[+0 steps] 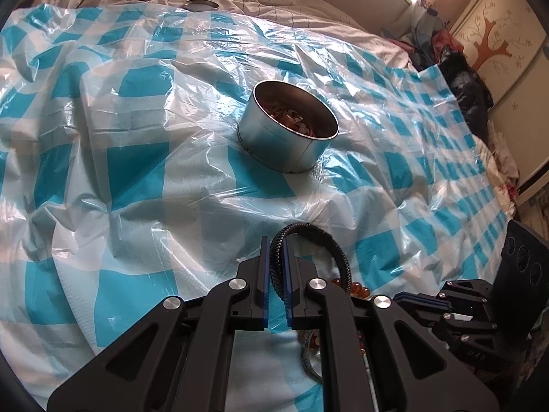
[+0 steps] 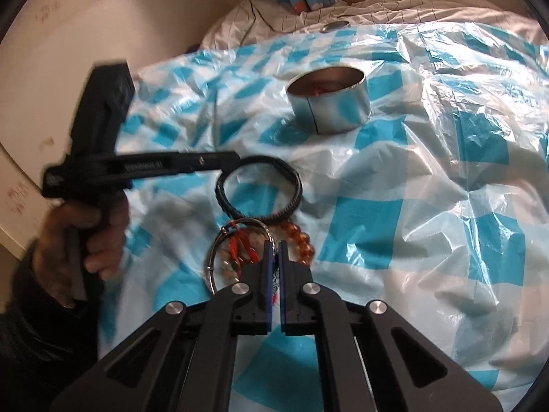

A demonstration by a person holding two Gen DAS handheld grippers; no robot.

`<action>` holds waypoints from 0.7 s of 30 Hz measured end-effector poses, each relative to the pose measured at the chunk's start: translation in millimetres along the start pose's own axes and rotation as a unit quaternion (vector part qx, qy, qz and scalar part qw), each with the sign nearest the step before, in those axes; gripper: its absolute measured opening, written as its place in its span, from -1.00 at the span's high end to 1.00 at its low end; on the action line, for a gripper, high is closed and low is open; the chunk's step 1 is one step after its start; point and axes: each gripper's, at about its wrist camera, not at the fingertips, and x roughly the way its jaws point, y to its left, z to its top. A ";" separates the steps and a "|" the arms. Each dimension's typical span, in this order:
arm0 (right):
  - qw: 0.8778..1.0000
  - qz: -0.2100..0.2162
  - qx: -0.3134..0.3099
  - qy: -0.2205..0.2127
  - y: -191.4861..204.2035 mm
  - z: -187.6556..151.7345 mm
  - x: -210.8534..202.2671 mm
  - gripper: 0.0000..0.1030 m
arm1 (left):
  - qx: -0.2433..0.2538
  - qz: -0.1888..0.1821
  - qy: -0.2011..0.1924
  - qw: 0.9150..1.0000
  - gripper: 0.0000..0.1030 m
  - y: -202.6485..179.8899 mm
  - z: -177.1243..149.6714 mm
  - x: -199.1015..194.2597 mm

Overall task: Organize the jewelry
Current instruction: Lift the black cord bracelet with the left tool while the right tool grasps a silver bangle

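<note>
A black braided bracelet (image 1: 334, 243) loops up out of my left gripper (image 1: 275, 242), which is shut on it just above the blue-and-white checked plastic sheet (image 1: 137, 171). In the right wrist view the same bracelet (image 2: 295, 190) hangs from the left gripper (image 2: 236, 159), held by a hand (image 2: 85, 233). My right gripper (image 2: 275, 244) is shut on a thin silver bangle (image 2: 214, 261) with red threads. An amber bead bracelet (image 2: 303, 240) lies beside it. A round metal tin (image 1: 274, 137) holding jewelry stands farther back on the sheet.
The sheet covers a soft, crumpled bed. A round metal lid (image 1: 200, 5) lies at the far edge near a black cable (image 2: 252, 3). Clothes (image 1: 459, 75) are piled at the right, beside a cabinet with a tree picture (image 1: 494, 44).
</note>
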 end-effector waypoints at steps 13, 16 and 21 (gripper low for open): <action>0.996 0.030 0.056 -0.063 -18.4 9.4 -26.0 0.93 | 0.026 0.038 0.042 0.998 0.86 -4.9 -4.7 18.7; 0.995 0.014 0.069 -0.074 -25.5 10.7 -29.5 0.93 | 0.033 0.057 0.045 0.997 0.66 -5.2 -6.2 23.5; 0.992 -0.043 0.081 -0.085 -37.2 9.1 -32.8 0.92 | 0.066 0.088 0.045 0.993 0.17 -12.6 -8.7 30.5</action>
